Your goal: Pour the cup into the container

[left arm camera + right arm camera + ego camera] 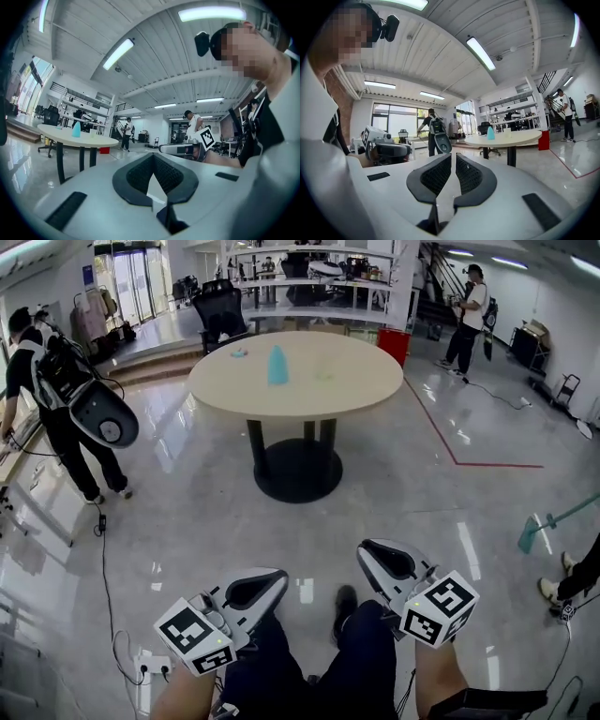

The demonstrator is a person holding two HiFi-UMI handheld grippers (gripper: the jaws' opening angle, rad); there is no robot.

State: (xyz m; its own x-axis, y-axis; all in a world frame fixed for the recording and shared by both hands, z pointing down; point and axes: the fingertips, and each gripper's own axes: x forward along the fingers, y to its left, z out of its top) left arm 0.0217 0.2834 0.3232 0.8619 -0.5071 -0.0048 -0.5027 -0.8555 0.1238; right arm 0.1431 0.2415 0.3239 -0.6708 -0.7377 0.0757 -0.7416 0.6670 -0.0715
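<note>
We hold both grippers low in front of us over the glossy grey floor (206,512), well short of the task's things. In the left gripper view, the left gripper (153,156) has its black ribbed jaws brought together at the tips, with nothing between them. In the right gripper view, the right gripper (453,155) has its jaws nearly together, with only a thin slit left and nothing in it. In the head view the two white tools sit side by side, the left gripper (277,579) and the right gripper (367,550), either side of our dark trousers and black shoe (345,601).

The light-blue tapered cup (277,366) stands upright on the round beige table with a black pedestal (356,390), well ahead of us, toward the tabletop's middle. Just to its right is a pale translucent container (324,373), too faint to make out in detail. A red bin (395,344) sits behind the table. A person with a backpack (52,399) stands at the left, and another person (466,320) stands near the stairs at the far right.
</note>
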